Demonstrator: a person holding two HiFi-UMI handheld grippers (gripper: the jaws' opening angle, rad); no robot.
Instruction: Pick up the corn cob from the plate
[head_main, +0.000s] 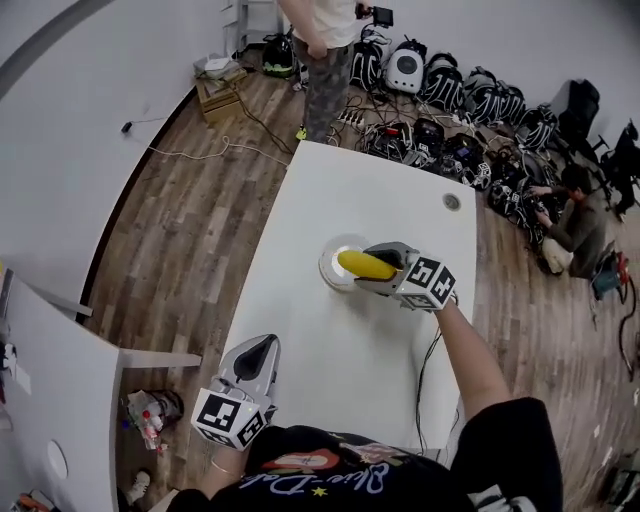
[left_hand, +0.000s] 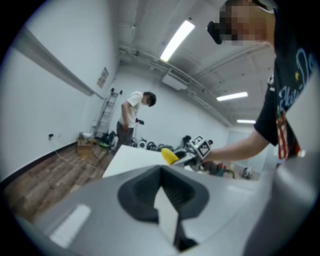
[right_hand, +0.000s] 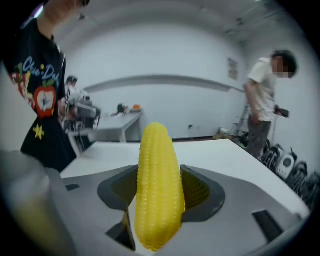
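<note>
My right gripper (head_main: 385, 270) is shut on the yellow corn cob (head_main: 352, 263), which hangs over the right part of the round white plate (head_main: 330, 268) on the white table (head_main: 340, 190). In the right gripper view the corn cob (right_hand: 157, 185) stands between the dark pads (right_hand: 197, 190), its tip pointing away. The left gripper view catches the corn cob (left_hand: 169, 156) held clear above the tabletop. My left gripper (head_main: 255, 362) rests at the table's near left edge, shut with nothing in it (left_hand: 162, 197).
One person stands at the table's far end (head_main: 322, 50); another sits on the floor at the right (head_main: 575, 215) beside several bags and gear (head_main: 460, 110). A black cable (head_main: 428, 370) hangs over the table's right edge. A second white desk (head_main: 60, 400) stands at left.
</note>
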